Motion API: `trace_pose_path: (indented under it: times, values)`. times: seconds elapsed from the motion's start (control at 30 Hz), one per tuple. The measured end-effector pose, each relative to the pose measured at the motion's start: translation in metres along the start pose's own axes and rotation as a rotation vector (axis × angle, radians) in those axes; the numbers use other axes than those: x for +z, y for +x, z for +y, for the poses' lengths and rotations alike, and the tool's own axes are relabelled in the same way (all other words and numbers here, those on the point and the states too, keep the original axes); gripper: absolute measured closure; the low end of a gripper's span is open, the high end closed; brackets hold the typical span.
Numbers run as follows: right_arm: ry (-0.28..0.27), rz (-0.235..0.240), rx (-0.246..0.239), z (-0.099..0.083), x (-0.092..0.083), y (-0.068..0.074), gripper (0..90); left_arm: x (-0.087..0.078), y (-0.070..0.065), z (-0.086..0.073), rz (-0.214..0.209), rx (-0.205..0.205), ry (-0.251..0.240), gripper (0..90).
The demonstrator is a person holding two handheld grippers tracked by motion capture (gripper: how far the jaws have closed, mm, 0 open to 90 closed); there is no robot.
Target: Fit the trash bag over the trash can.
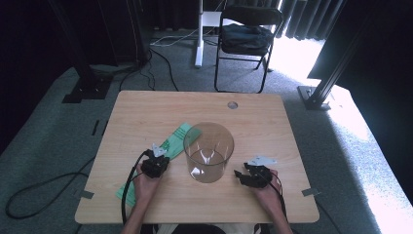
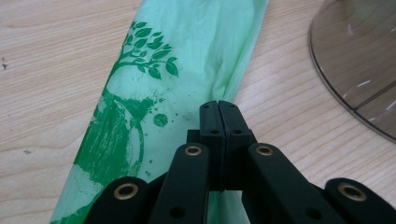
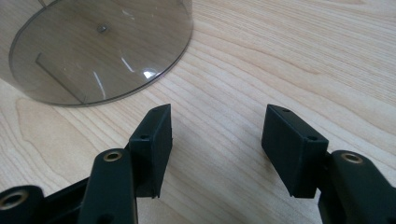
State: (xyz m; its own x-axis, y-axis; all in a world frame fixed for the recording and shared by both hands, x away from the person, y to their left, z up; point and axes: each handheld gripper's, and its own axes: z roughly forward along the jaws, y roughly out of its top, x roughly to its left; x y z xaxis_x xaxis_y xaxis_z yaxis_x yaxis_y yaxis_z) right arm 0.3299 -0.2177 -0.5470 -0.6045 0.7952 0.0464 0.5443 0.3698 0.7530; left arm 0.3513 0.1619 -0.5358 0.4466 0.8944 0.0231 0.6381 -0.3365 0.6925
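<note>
At lower left of centre in the high view, left gripper (image 1: 157, 164) jaws pressed together over green bag (image 2: 154, 93); whether plastic is pinched, unclear. Right gripper (image 3: 215, 140) jaws spread above bare table (image 3: 289, 56), beside clear container (image 1: 208, 151).

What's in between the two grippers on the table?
In the high view, the clear round container stands on the table between the left hand-held gripper and the right hand-held gripper.

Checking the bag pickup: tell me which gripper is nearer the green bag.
Left. The left gripper sits over the green bag, jaws together; the right gripper waits open beyond the clear container.
</note>
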Motion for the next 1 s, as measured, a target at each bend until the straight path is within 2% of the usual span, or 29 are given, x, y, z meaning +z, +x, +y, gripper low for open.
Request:
trace_pose_path:
  times: [0.17,0.3,0.4,0.77,1.0]
  values:
    - [0.009,-0.008,0.028,0.002,0.0,0.0,43.2,-0.005,-0.002,0.004,0.009,0.025,-0.028,90.0]
    - [0.007,-0.01,0.026,0.006,0.0,0.003,43.4,-0.012,-0.001,0.01,-0.001,0.03,-0.058,90.0]
    - [-0.002,-0.001,0.027,0.011,0.0,0.005,43.5,-0.016,-0.001,0.016,-0.023,0.032,-0.086,90.0]
    - [-0.034,0.013,0.025,0.031,0.001,0.008,43.9,-0.021,-0.009,0.036,-0.081,0.059,-0.123,90.0]
    - [-0.041,0.022,0.027,0.036,0.004,0.008,45.9,-0.018,-0.017,0.043,-0.127,0.047,-0.148,90.0]
